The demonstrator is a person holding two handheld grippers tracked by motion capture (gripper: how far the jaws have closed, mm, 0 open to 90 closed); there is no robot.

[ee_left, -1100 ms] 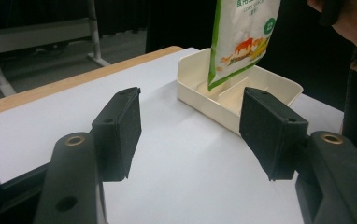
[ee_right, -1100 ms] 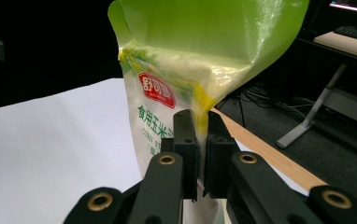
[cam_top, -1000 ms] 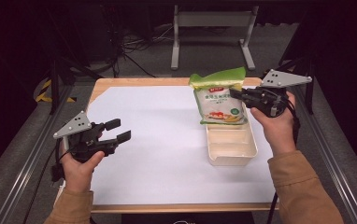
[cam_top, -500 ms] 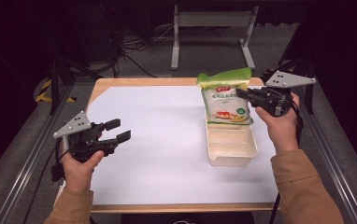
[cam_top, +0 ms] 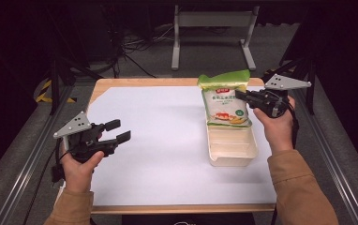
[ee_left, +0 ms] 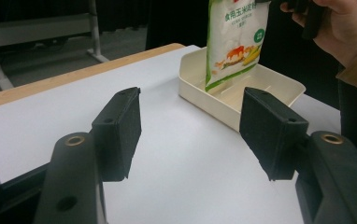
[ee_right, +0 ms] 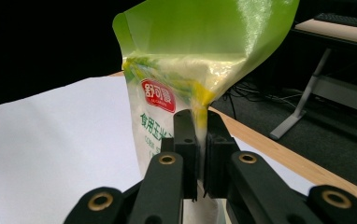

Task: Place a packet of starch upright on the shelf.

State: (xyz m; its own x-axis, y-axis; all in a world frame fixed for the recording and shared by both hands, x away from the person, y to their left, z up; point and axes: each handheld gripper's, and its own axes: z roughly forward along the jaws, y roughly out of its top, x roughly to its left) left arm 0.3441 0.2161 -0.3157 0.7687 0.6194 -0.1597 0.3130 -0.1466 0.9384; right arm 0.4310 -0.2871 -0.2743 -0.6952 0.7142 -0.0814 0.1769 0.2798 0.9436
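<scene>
1. My right gripper (cam_top: 241, 96) is clamped on the edge of a green-topped white plastic corn starch bag (cam_top: 225, 101), hanging over the cream plastic tray (cam_top: 232, 149).
2. Left gripper (cam_top: 117, 131) sits spread wide over the white worktop (cam_top: 163, 140), holding nothing.

Dark room w/ grey floor (cam_top: 135, 65), metal stand (cam_top: 213, 21) behind table.

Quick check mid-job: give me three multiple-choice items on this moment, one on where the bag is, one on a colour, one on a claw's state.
1. The bag hangs where?
A. over the tray
B. flat on the sheet's left
C. on the floor

2. The bag's top is:
A. red
B. green
C. blue

3. The left claw is:
A. shut on the bag
B. shut on the tray
C. open

Answers: 1 A, its bottom edge dips into the cream tray; 2 B, the folded top is green; 3 C, its jaws stand apart, while the right claw pinches the bag.
</scene>
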